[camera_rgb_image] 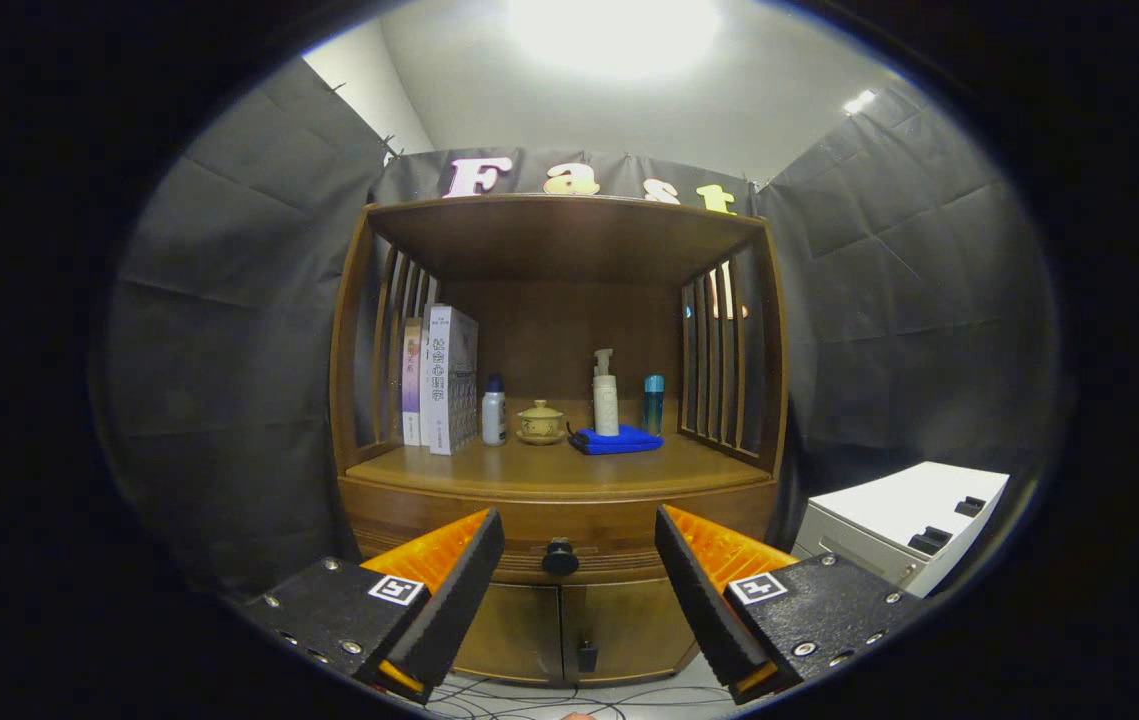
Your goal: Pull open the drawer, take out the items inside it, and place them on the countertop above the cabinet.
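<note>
Brown wooden cabinet (557, 500) stood ahead with its drawer closed, the round dark drawer knob (560, 556) showing between the fingers and beyond them. Spread wide and holding nothing, the gripper (579, 560) faced it.

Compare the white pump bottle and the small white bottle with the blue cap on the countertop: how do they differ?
The pump bottle is taller and has a pump head; the small bottle is shorter with a blue cap. The pump bottle stands on the blue cloth; the small bottle stands on bare wood beside the books. Both are white and upright, well beyond the open gripper.
</note>
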